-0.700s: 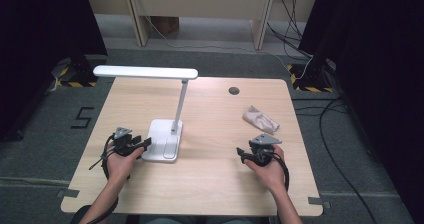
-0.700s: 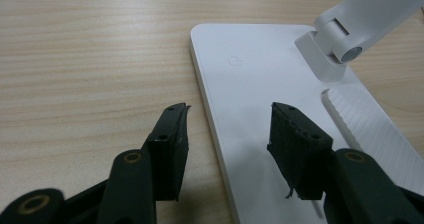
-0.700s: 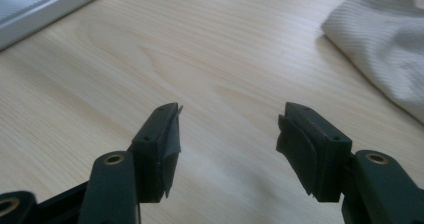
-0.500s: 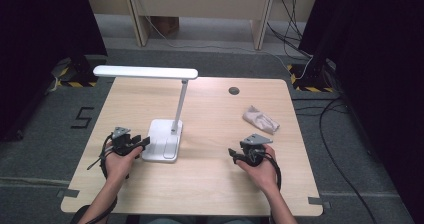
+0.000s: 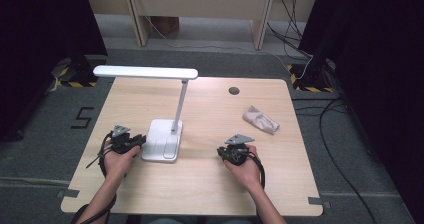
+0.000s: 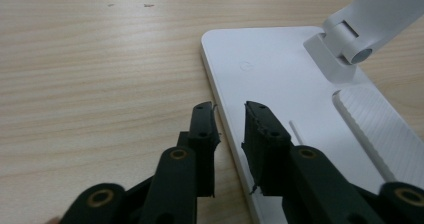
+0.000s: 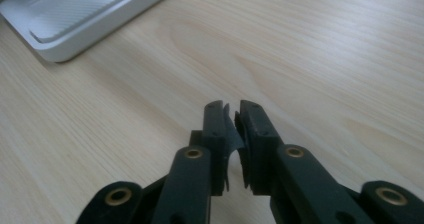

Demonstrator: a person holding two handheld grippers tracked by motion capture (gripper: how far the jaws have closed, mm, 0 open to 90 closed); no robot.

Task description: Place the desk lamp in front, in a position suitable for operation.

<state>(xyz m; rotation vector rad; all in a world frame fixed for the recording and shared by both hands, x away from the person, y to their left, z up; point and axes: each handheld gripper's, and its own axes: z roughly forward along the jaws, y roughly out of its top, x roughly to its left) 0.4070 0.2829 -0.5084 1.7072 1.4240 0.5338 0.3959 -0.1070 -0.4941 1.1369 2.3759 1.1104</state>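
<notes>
My left gripper (image 6: 229,115), slightly parted, straddles the lamp base (image 6: 280,89) edge ungripped; my right gripper (image 7: 232,109), at 3 o'clock, nearly closed, holds nothing; work barely begun.

A white desk lamp (image 5: 165,134) stands on the table (image 5: 200,194), its base left of middle nearer the near edge; the left gripper (image 5: 131,143) sits just beside that base. The right gripper (image 5: 227,153) hovers right of middle; a crumpled cloth (image 5: 260,120) lies toward the right edge.
</notes>
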